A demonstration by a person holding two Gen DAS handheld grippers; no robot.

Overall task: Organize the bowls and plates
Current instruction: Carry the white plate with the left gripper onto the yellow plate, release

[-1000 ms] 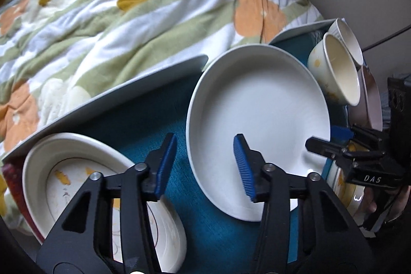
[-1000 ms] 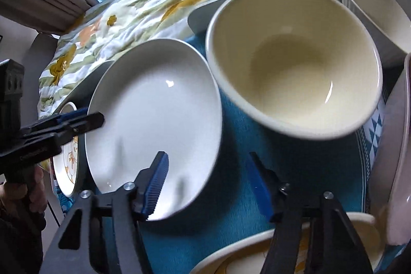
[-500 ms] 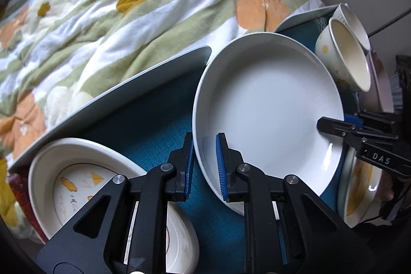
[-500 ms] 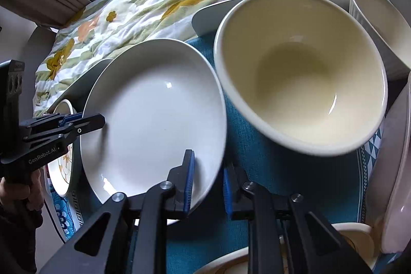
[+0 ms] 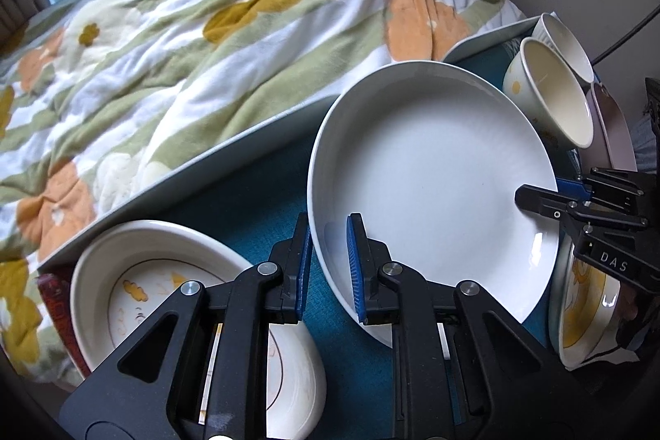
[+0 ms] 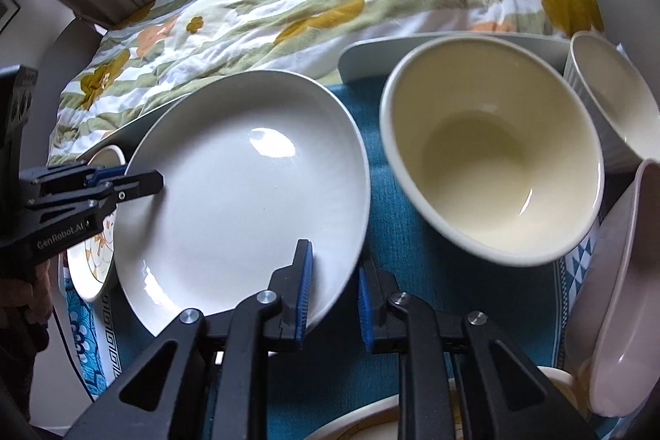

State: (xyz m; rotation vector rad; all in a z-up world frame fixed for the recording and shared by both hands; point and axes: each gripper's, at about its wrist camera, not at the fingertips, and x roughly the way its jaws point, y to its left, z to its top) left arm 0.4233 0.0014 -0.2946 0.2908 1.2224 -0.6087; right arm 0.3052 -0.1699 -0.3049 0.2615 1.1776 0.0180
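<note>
A large plain white plate (image 5: pixel 433 184) lies on the teal mat (image 5: pixel 255 201), held from two sides. My left gripper (image 5: pixel 328 271) is shut on its near left rim, blue pads pressing either side of the edge. In the right wrist view the same plate (image 6: pixel 247 201) has my right gripper (image 6: pixel 333 295) shut on its lower right rim. Each gripper also shows in the other's view, at the plate's opposite edge. A cream bowl (image 6: pixel 495 168) stands tilted just right of the plate.
A ribbed white cup (image 6: pixel 614 102) and a pink dish (image 6: pixel 610 275) crowd the right side. Patterned plates lie at the lower left (image 5: pixel 144 295) and right (image 5: pixel 585 312). A grey tray rim (image 5: pixel 206 159) and a floral blanket (image 5: pixel 206 27) lie behind.
Both grippers went from open to shut, each closing its pads on the white plate's rim. Both hands have tipped slightly; the plate stays between them.
</note>
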